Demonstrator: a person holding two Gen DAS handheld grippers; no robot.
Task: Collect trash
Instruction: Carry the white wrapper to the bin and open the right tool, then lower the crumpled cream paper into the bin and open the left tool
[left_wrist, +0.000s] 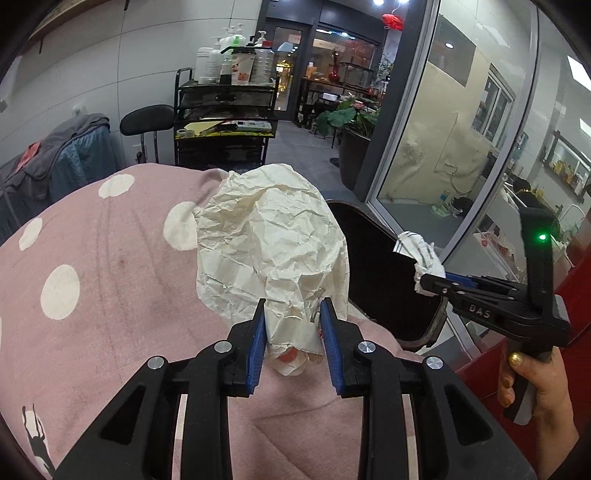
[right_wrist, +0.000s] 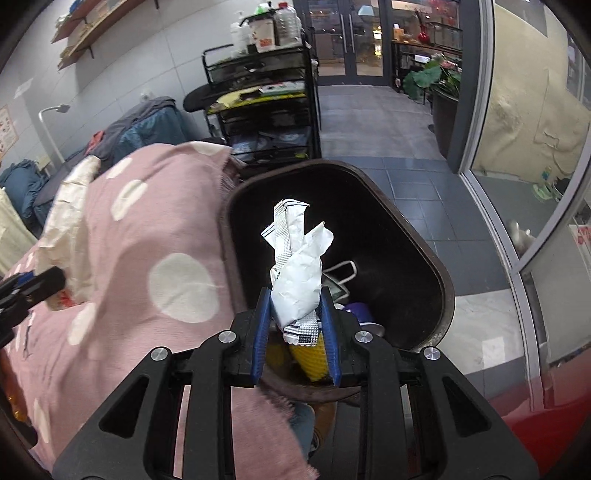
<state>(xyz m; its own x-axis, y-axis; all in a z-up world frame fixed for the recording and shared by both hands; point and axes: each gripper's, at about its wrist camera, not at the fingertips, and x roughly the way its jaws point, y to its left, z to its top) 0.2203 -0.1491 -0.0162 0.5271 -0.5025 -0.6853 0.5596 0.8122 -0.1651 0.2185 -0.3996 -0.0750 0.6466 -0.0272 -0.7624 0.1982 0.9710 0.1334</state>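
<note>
My left gripper (left_wrist: 292, 312) is shut on a large crumpled cream paper bag (left_wrist: 273, 236), lifted above the pink polka-dot cloth (left_wrist: 92, 258). My right gripper (right_wrist: 295, 301) is shut on a crumpled white wrapper (right_wrist: 297, 266) with a striped silver edge, and holds it over the open mouth of the dark bin (right_wrist: 424, 258). From the left wrist view, the right gripper (left_wrist: 428, 282) shows at the right with the white wrapper (left_wrist: 421, 251) in its tips, a hand (left_wrist: 532, 384) on its handle, beside the dark bin (left_wrist: 373, 266). The left gripper's tip (right_wrist: 40, 282) appears at the left edge of the right wrist view.
Inside the bin lie a yellow object (right_wrist: 310, 356), a purple item (right_wrist: 356, 310) and a white-handled bag (right_wrist: 340, 273). A black trolley (left_wrist: 225, 122) with bottles stands behind the table, beside a black stool (left_wrist: 147, 120). A glass partition (left_wrist: 461, 129) and potted plant (left_wrist: 351, 118) stand right.
</note>
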